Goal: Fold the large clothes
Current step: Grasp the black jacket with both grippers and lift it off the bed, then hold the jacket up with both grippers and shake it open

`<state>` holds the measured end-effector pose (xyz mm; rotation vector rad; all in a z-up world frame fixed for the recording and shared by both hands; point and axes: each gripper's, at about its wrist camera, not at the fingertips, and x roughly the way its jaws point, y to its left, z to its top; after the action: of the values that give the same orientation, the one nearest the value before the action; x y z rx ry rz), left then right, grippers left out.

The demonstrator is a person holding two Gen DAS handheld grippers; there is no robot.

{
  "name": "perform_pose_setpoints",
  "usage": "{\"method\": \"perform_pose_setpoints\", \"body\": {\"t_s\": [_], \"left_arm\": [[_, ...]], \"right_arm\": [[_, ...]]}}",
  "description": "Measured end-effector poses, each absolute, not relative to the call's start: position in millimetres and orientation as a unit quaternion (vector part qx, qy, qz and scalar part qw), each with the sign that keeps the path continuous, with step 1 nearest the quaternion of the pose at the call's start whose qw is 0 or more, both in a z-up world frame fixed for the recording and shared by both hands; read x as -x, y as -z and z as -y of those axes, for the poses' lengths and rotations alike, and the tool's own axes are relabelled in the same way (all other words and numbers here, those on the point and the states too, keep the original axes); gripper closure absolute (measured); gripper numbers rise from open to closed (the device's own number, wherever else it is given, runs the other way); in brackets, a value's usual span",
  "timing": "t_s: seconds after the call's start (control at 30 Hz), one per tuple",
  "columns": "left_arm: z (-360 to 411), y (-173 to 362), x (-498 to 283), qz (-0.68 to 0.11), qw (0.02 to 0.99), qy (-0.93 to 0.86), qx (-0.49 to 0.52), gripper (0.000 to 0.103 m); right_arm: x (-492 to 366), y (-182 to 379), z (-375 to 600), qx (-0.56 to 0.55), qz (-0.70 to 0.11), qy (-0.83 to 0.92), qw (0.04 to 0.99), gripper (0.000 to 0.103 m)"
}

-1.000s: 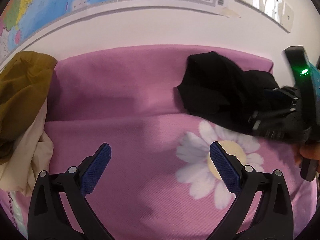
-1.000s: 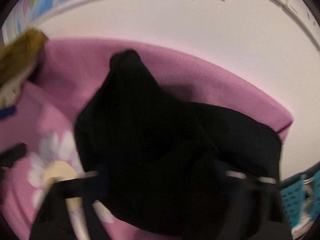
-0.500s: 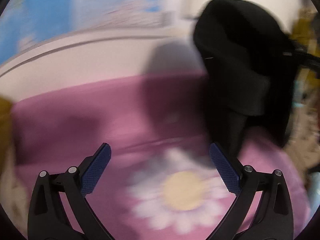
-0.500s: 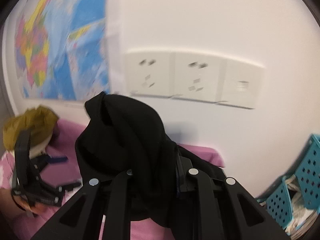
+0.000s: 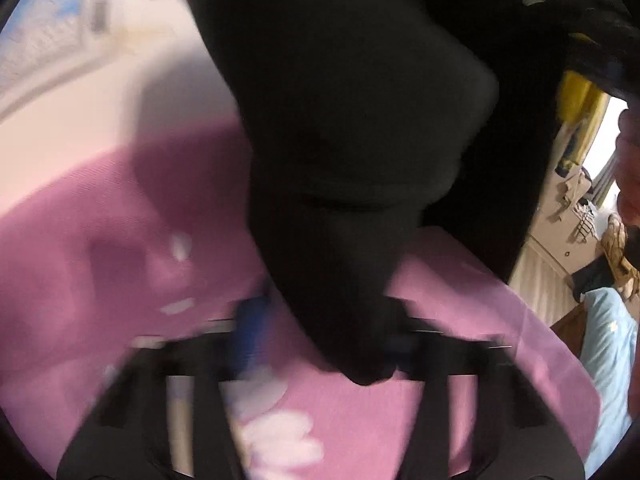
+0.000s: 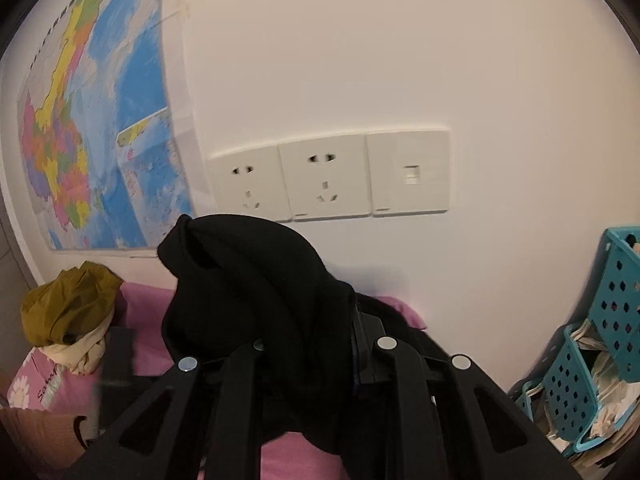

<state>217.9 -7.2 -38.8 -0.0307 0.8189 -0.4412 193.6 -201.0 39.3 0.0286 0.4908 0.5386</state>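
A black garment (image 5: pixel 340 140) hangs in the air over the pink bed. My right gripper (image 6: pixel 308 340) is shut on its upper part (image 6: pixel 248 280), holding it up in front of the white wall. In the left wrist view the cloth tapers down to a tip between the blurred fingers of my left gripper (image 5: pixel 320 340), which is shut on that tip. The blue pad (image 5: pixel 250 336) shows beside the cloth on the left. The right pad is hidden by black fabric.
A pink bedspread (image 5: pixel 120 240) with white flowers lies below. An olive and cream pile of clothes (image 6: pixel 68 308) sits at the bed's far left. A teal basket (image 6: pixel 600 340) with papers stands at the right. Wall sockets (image 6: pixel 328 176) and a map (image 6: pixel 100 120) are behind.
The right gripper lifted the black garment off the bed. The left gripper swung right towards it and went from wide open to shut on the hanging tip.
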Motion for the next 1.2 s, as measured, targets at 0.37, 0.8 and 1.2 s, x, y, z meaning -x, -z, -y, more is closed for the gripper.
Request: {"method": "perform_pose_setpoints", "body": {"t_s": [0.37, 0.8, 1.2], "left_arm": [[71.0, -107.8, -244.2, -0.282, 0.936, 0.21, -0.011, 0.096], [34.2, -296.0, -129.8, -0.085, 0.972, 0.219, 0.021, 0.098], [-68.3, -394.0, 146.1, 0.093, 0.988, 0.098, -0.077, 0.091]], "right_arm": [[-168.4, -144.6, 298.3, -0.043, -0.163, -0.157, 0.973, 0.088], [-0.8, -328.4, 308.8, 0.04, 0.03, -0.142, 0.989, 0.088], [163.0, -364.3, 314.7, 0.003, 0.118, -0.293, 0.949, 0.087]]}}
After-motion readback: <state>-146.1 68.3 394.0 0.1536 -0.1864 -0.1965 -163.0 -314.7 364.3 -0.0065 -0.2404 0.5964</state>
